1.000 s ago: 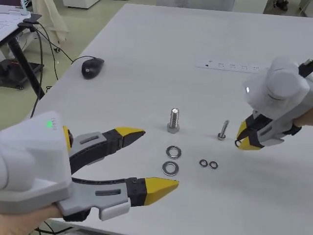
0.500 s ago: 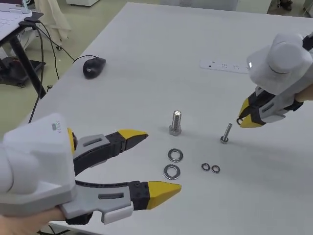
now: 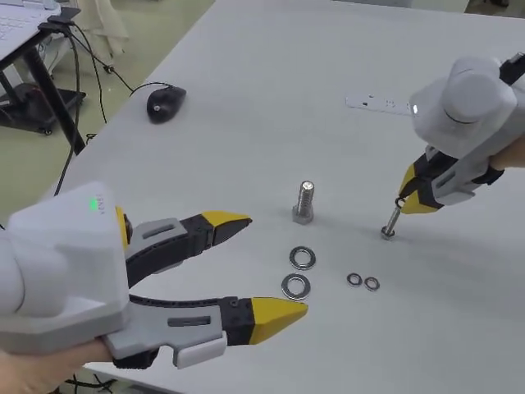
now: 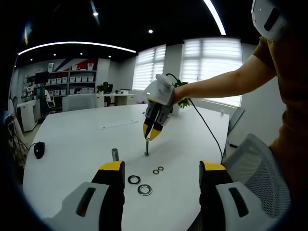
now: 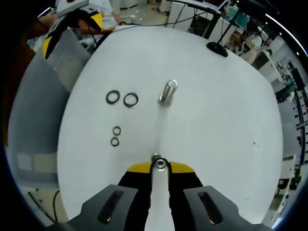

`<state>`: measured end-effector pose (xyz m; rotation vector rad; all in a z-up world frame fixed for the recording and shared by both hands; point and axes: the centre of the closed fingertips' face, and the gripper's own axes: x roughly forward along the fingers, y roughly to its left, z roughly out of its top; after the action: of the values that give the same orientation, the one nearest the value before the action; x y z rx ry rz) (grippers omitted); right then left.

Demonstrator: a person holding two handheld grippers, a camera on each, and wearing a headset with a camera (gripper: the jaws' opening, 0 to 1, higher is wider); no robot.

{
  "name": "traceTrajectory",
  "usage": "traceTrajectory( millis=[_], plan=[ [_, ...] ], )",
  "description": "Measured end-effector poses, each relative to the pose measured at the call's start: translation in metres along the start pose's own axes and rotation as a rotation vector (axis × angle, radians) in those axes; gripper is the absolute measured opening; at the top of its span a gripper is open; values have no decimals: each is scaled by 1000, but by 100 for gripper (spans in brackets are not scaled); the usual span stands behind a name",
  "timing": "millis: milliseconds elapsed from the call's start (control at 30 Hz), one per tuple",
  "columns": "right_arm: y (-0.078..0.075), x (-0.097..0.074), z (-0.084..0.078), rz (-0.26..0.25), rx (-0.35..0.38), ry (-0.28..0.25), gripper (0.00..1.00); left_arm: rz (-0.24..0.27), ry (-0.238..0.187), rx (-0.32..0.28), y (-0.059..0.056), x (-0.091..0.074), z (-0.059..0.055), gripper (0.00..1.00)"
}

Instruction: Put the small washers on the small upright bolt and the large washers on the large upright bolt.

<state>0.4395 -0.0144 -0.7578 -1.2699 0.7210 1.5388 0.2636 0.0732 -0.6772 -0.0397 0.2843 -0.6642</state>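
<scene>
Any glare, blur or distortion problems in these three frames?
Head view: even soft light, sharp, only faint shadows by the large bolt. Left gripper view: windows blown out, ceiling light strip bowed by the fisheye. Right gripper view: table edge curved, small washer between the jaws readable.

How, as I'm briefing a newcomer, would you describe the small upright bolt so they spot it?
On the white table, two bolts stand upright. The small bolt is the one under the right gripper, which holds a small washer. It is far thinner than the large bolt beside it.
</scene>
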Motion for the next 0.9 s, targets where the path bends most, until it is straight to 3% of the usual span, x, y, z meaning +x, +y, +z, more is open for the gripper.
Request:
traceTrajectory(
  millis=[467,900],
  plan=[
    [-3,10,-6,11,-7,14,12,6,-6,-8,2,0,-1,62],
    [2,31,-11,33,-3,30,12,5,-3,-15,2,0,-4,61]
  ],
)
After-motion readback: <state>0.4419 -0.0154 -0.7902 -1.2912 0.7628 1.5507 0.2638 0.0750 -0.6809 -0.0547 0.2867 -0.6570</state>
